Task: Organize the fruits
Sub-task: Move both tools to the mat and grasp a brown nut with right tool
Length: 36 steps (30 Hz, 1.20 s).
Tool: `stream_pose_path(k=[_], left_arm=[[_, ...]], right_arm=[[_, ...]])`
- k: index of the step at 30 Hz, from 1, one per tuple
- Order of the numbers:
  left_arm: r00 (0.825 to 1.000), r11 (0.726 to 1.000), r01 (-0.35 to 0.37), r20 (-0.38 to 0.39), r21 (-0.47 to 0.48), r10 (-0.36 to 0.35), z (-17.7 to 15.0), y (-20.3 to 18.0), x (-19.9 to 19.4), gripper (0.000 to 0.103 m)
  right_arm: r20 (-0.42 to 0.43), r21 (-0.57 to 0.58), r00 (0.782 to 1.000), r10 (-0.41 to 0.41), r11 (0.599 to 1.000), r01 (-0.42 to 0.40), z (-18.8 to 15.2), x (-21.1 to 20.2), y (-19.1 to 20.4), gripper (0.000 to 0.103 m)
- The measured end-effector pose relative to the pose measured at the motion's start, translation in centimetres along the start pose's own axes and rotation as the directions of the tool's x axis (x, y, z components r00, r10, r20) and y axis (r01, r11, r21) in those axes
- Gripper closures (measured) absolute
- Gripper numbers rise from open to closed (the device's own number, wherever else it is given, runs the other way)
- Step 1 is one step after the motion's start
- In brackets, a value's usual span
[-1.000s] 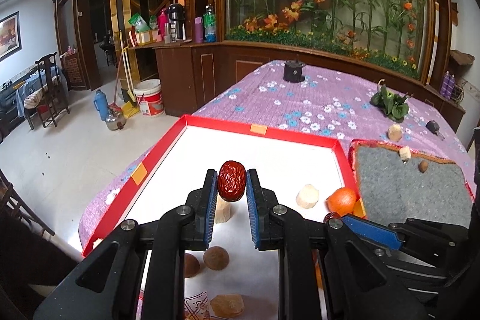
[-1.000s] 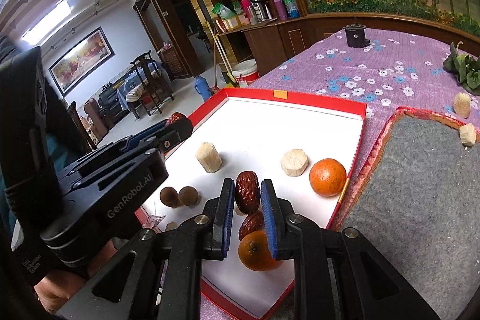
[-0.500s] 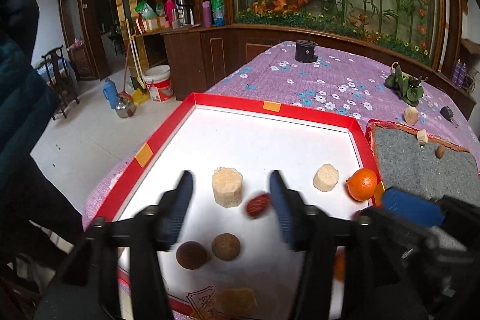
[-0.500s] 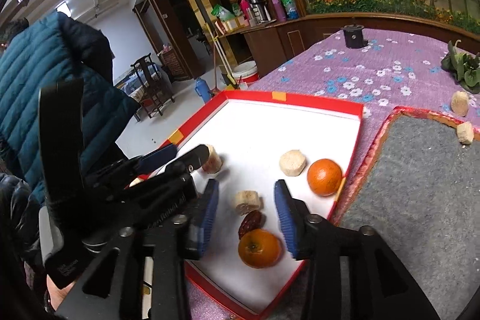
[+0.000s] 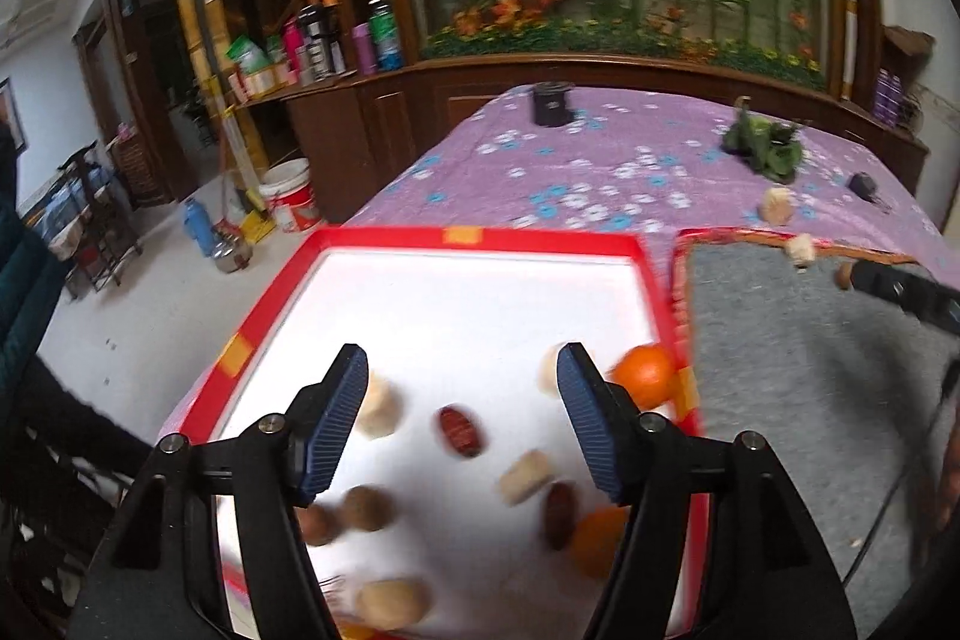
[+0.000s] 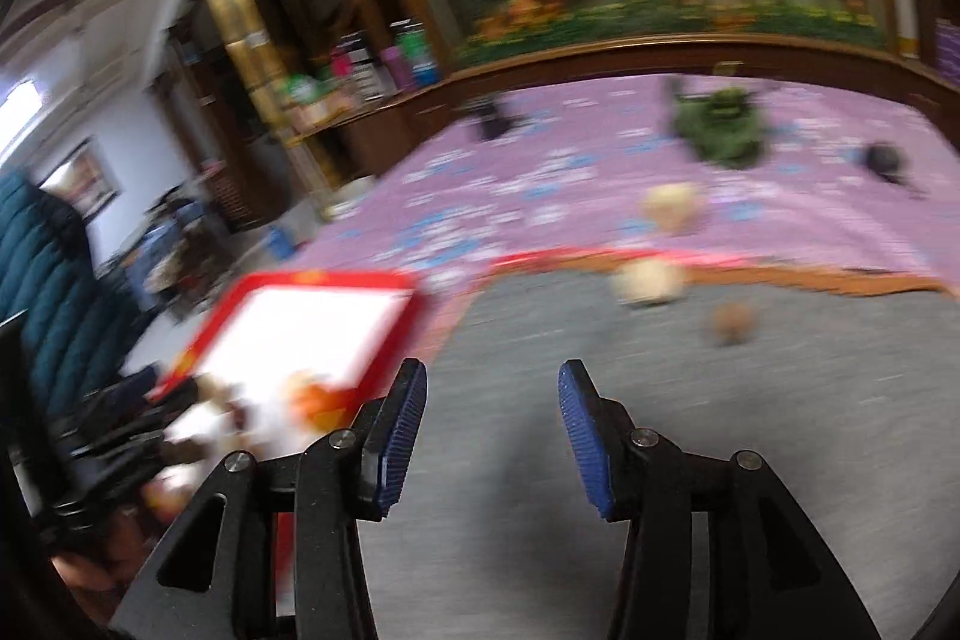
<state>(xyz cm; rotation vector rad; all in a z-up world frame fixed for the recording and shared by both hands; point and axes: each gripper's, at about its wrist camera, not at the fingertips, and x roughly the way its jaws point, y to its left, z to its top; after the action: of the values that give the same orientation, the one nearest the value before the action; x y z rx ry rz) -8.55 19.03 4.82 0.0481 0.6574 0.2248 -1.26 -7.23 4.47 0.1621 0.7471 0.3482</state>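
The left hand-held gripper (image 5: pixel 462 418) hangs over the red-rimmed white tray (image 5: pixel 540 239), its ribbed blue pads wide apart after just opening, with nothing pinched between them. Below the gap, on the smooth white floor of the tray, lies a wrinkled dark-red date (image 5: pixel 461 431). Nearer the camera sit two round brown fruits (image 5: pixel 367 507), a pale cut chunk (image 5: pixel 527 477), a second date (image 5: pixel 558 514) and an orange (image 5: pixel 600 541). To the left finger's side stands a pale cylinder piece (image 5: pixel 379 407); beyond the right finger a glossy orange (image 5: pixel 645 376) rests against the tray's rim. Farther out, the table wears a purple floral cloth (image 5: pixel 600 172).

The right wrist view, heavily blurred, shows what the left barely catches: the right hand-held gripper (image 6: pixel 492 430), jaws moderately apart and having just opened, empty, above a coarse grey felt mat (image 6: pixel 780 388) with a red-orange border. Ahead of it on the felt lie a small brown fruit (image 6: pixel 732 323) and a pale chunk (image 6: pixel 647 280); another pale piece (image 6: pixel 672 208) sits on the cloth beyond, with green leafy stuff (image 6: pixel 723 130) farther still. The tray appears off to this gripper's left.
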Motion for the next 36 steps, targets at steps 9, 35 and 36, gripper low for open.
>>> stream_pose_path(k=[9,35,36], left_arm=[[0.996,0.986,0.086,0.022,0.14,-0.09,3.0,-6.7,-1.1,0.034],[0.951,0.921,0.284,-0.2,0.267,-0.235,5.8,-24.7,9.6,0.047],[0.949,0.922,0.286,-0.212,0.26,-0.235,5.7,-24.7,10.1,0.06]], right_arm=[[-0.125,0.037,0.985,-0.123,0.991,0.129,0.9,5.3,-5.5,0.061],[-0.005,0.387,0.998,0.056,0.921,-0.05,2.8,1.5,-13.8,0.082],[-0.003,0.383,0.999,0.053,0.922,-0.048,2.8,1.5,-13.8,0.082]])
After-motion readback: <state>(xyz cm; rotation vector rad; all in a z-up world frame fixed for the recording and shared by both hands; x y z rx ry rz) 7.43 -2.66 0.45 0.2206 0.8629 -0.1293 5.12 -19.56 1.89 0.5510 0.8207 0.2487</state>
